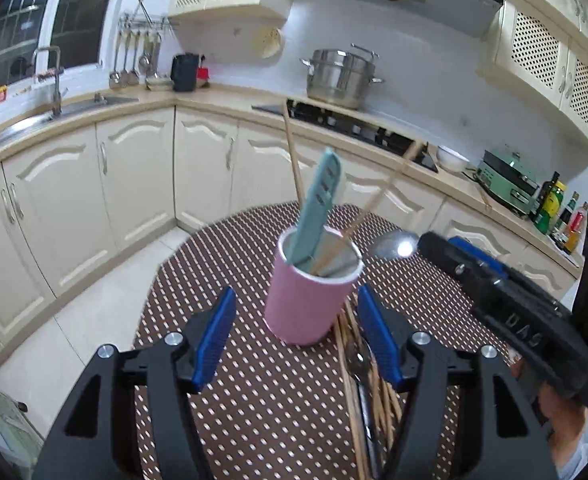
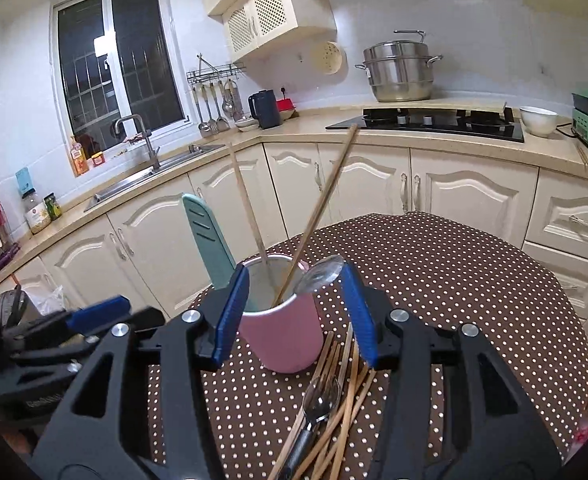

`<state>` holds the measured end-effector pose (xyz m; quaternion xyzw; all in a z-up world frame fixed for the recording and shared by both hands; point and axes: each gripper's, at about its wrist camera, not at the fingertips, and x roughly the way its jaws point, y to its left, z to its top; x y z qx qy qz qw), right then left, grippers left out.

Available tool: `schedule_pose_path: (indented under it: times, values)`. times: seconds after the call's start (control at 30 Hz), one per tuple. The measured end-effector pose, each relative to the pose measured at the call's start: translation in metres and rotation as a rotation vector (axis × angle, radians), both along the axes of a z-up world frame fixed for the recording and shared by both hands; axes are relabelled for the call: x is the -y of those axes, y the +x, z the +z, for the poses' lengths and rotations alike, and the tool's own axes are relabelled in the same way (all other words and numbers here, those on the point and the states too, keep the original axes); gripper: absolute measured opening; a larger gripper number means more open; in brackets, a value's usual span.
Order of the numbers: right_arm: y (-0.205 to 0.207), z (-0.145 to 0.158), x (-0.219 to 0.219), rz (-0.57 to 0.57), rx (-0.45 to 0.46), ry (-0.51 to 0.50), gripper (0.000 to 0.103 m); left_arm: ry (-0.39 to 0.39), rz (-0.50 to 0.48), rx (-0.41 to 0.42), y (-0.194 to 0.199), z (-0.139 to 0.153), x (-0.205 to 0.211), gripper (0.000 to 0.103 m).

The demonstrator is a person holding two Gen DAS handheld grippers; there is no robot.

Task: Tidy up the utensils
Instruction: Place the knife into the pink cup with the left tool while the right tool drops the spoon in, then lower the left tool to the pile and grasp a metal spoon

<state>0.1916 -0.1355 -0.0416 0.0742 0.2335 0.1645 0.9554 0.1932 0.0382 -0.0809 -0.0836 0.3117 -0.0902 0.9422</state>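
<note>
While both claws stand spread and empty, left gripper (image 1: 296, 340) and right gripper (image 2: 296, 316) flank the smooth pink cylindrical cup (image 2: 281, 332) on the dotted brown tablecloth (image 2: 454, 280); it holds thin wooden chopsticks (image 2: 322, 204), a flat teal spatula (image 2: 207, 236), and a shiny metal spoon (image 2: 320, 274).

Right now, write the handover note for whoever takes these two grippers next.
Left gripper: open, empty, near the pink cup.
Right gripper: open, a spoon at the cup's rim between its fingers, pads not pressing.
Done: two chopsticks and a teal utensil stand in the cup on the dotted table.
Left: the loose chopsticks and a second spoon lying in front of the cup.
</note>
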Motion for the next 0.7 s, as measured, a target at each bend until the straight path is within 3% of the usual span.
schedule_pose_path:
  times: [0.27,0.4,0.47,0.57,0.7]
  values:
    - [-0.01,-0.019,0.04,-0.037,-0.076,-0.019,0.052,0.025,-0.139,-0.214,0.007,-0.04,0.037,0.062]
    - [-0.01,-0.04,0.056,-0.047,-0.167,-0.032,0.053,0.061,-0.204,-0.297,0.011,-0.059,0.065,0.061]
    - [-0.01,-0.049,0.061,-0.049,-0.205,-0.042,0.053,0.073,-0.235,-0.333,0.013,-0.069,0.076,0.045]
    - [-0.012,-0.063,0.068,-0.047,-0.259,-0.041,0.053,0.097,-0.244,-0.397,0.021,-0.084,0.089,0.035]
    - [-0.014,-0.075,0.076,-0.044,-0.303,-0.036,0.053,0.13,-0.237,-0.433,0.027,-0.095,0.1,0.031]
